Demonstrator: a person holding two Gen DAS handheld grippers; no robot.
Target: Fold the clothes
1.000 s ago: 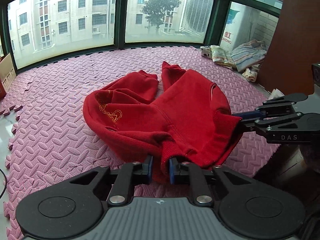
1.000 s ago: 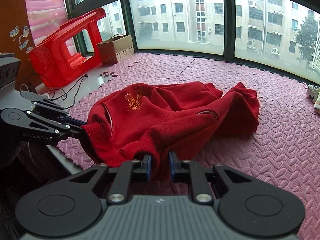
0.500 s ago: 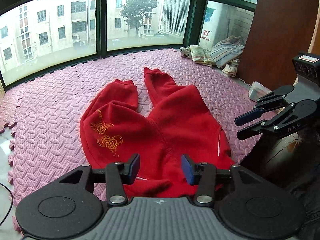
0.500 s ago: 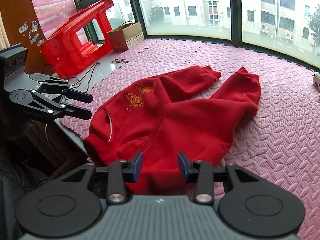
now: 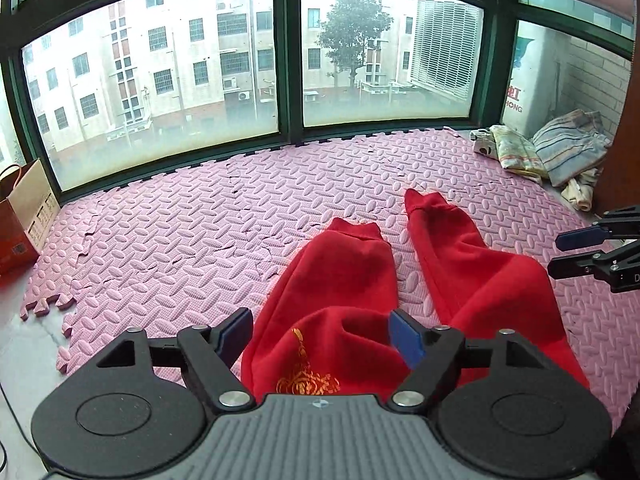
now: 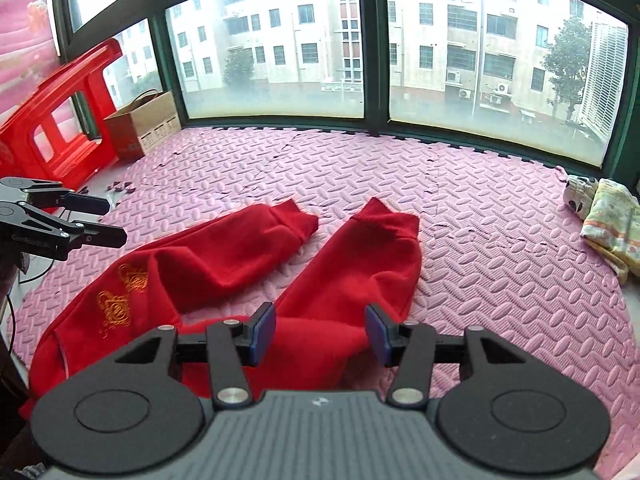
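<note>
Both let go: left gripper (image 5: 320,334) and right gripper (image 6: 322,334) now spread wide, red trousers (image 6: 224,280) laid out along the mat's (image 6: 480,240) near edge, ready for first fold.

Bay window room, pink mat floor

Ahead of my gripper, green-framed windows (image 5: 288,60); pink foam mats (image 5: 180,232) below; red stool (image 6: 56,120) far left.

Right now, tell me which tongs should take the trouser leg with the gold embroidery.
Left. The left tongs hang open directly over the gold embroidery on the red trousers. The right tongs, also open, sit over the plain leg, with the embroidery off to their left.
</note>
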